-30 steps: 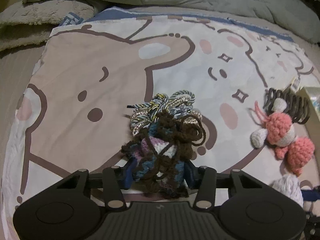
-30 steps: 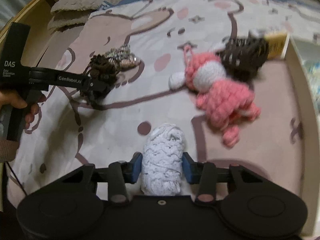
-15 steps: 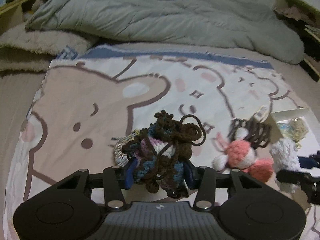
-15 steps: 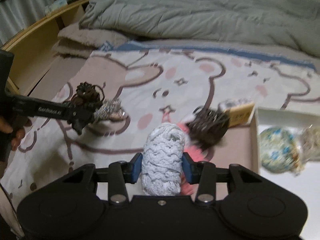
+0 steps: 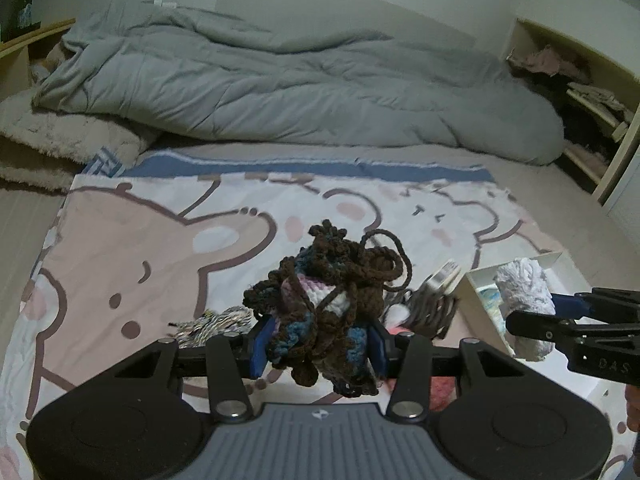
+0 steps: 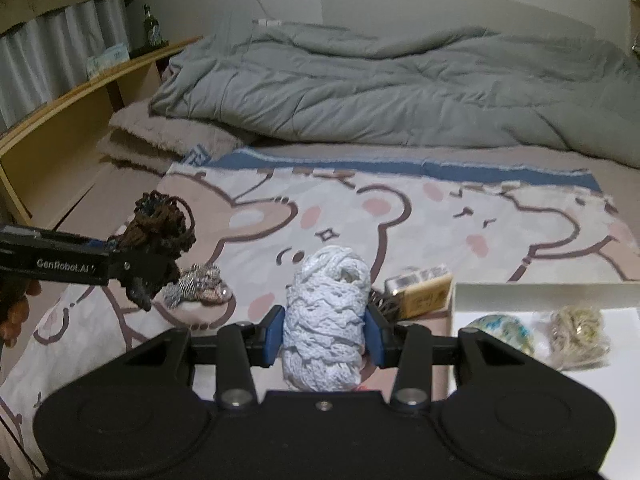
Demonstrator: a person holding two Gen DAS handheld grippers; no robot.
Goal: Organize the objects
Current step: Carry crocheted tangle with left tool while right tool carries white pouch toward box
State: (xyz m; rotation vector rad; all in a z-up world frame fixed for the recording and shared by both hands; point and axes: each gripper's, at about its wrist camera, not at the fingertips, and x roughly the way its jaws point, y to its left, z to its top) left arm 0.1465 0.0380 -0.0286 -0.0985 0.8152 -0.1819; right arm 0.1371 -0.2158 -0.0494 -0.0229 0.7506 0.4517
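Note:
My left gripper (image 5: 318, 346) is shut on a brown, blue and white crochet bundle (image 5: 328, 304) and holds it above the bear-print blanket (image 5: 160, 248); it also shows in the right wrist view (image 6: 156, 248). My right gripper (image 6: 324, 338) is shut on a white yarn skein (image 6: 326, 320), held in the air next to a white box (image 6: 540, 292); the skein also shows in the left wrist view (image 5: 522, 300). A silver-striped cord bundle (image 6: 198, 290) lies on the blanket. A dark hair claw (image 5: 434, 310) lies by the box, partly hidden.
The white box holds a blue-green ball (image 6: 504, 330) and a tan cord bundle (image 6: 578, 330). A yellow packet (image 6: 426, 296) leans on its wall. A grey duvet (image 6: 380, 92) lies at the back, a wooden shelf (image 6: 80, 92) at the left.
Both grippers have risen from the blanket with their bundles. The right one has moved right, toward the white box. The pink crochet toy is now mostly hidden behind the grippers.

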